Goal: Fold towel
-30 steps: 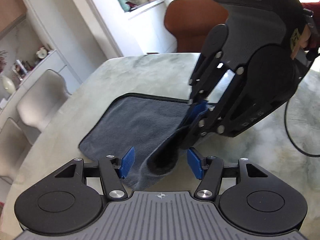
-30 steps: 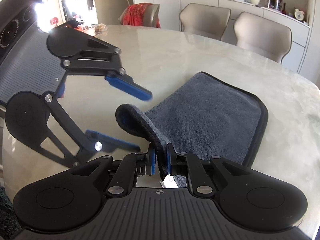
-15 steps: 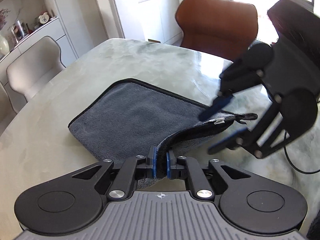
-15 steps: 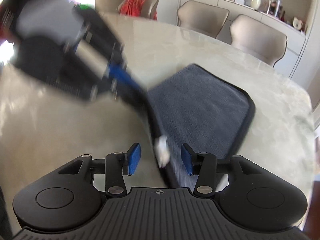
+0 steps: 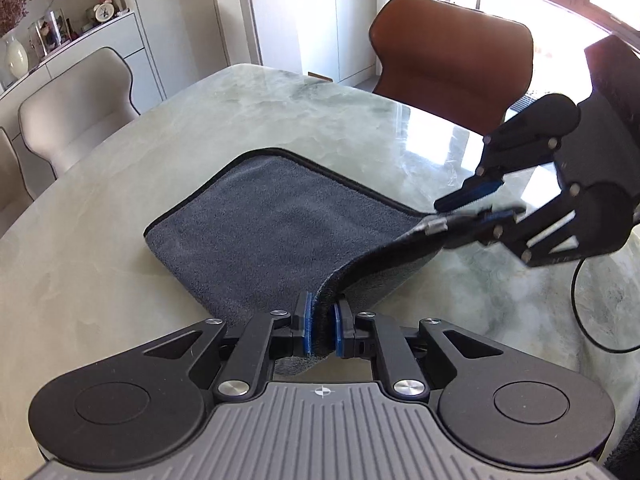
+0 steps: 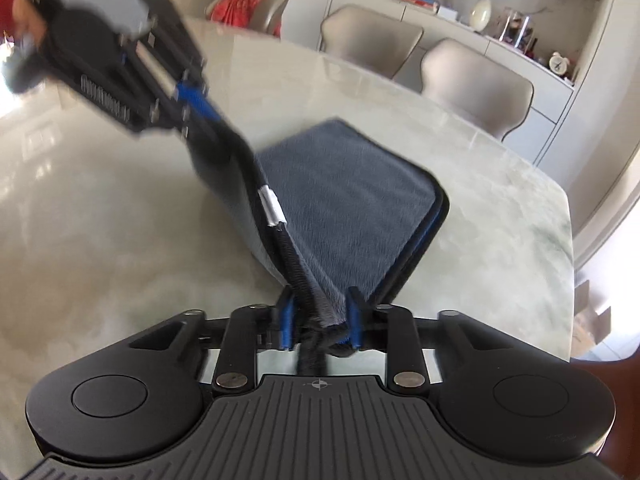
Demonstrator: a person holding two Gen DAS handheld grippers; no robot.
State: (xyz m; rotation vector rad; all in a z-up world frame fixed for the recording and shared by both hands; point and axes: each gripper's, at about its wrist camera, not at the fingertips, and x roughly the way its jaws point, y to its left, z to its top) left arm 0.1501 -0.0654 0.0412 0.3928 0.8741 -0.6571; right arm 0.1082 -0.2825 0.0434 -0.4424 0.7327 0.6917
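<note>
A dark grey towel (image 5: 280, 220) with black piping lies folded on the marble table; it also shows in the right wrist view (image 6: 352, 208). My left gripper (image 5: 322, 330) is shut on the towel's near edge and lifts it off the table. My right gripper (image 6: 320, 326) has its blue pads around the other corner, close to the cloth but a little apart. In the left wrist view the right gripper (image 5: 480, 204) sits at the towel's right corner by the white label (image 5: 434, 225). The held edge stretches raised between both grippers.
The marble table (image 5: 120, 280) extends all around. A brown chair (image 5: 452, 64) stands at the far side, beige chairs (image 5: 76, 104) at the left. A black cable (image 5: 588, 320) lies on the table at the right. Cabinets with ornaments line the wall.
My left gripper shut on the towel's edge and lifted it. My right gripper let go, moved to the label corner, and has closed in around that corner.
</note>
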